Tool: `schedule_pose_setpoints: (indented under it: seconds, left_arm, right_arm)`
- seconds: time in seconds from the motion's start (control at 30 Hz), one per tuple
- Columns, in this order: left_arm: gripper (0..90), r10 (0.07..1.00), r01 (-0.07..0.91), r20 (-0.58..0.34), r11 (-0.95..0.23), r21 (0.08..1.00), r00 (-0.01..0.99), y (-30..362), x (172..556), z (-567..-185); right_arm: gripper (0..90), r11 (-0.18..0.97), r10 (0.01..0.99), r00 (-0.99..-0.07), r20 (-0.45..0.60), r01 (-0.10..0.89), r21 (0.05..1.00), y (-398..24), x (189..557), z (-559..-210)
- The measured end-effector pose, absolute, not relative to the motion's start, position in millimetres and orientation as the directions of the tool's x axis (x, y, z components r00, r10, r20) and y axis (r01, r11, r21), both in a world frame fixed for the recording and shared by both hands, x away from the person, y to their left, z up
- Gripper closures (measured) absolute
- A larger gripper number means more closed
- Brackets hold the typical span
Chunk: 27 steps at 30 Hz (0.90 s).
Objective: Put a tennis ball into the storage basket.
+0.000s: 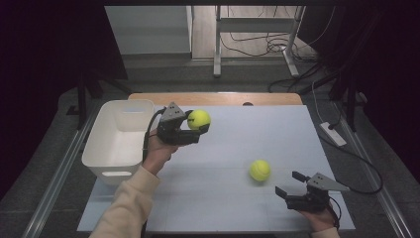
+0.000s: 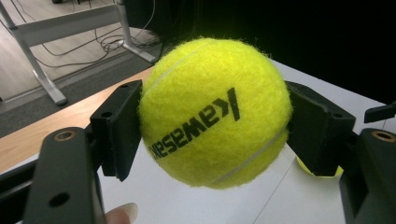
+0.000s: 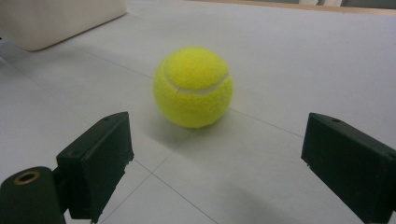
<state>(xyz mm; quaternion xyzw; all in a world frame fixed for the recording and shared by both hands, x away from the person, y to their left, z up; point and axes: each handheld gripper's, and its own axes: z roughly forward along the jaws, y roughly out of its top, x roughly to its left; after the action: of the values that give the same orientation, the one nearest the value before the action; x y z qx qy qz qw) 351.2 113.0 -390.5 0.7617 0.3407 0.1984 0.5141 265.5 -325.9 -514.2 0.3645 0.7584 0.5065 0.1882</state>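
Observation:
My left gripper is shut on a yellow tennis ball and holds it above the table, just right of the white bin. In the left gripper view the ball, with black lettering, is pressed between the two black pads. A second tennis ball lies on the white table, right of the middle. My right gripper stands open near the table's front right, pointing at that ball from a short way off. In the right gripper view the ball sits ahead of the wide-apart jaws, untouched.
The white bin's corner shows at the far left of the right gripper view. A wooden strip runs along the table's far edge. Behind it stand a metal table frame and loose cables on the floor. A power strip lies right of the table.

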Motion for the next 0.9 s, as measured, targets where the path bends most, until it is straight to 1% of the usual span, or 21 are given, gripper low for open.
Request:
schedule_pose_setpoints:
  seconds: [0.53,0.9]
  left_arm:
    - [26.8,0.739,0.299,-0.025,-0.242,0.923,0.673,120.5,352.4,-379.4]
    - [26.8,0.769,0.312,-0.029,-0.224,0.923,0.638,137.3,356.9,-374.6]
  right_arm:
    - [8.4,0.220,0.745,-0.662,0.085,0.365,0.905,-326.3,265.4,-514.3]
    - [8.4,0.222,0.743,-0.664,0.084,0.363,0.905,-326.4,265.4,-514.4]
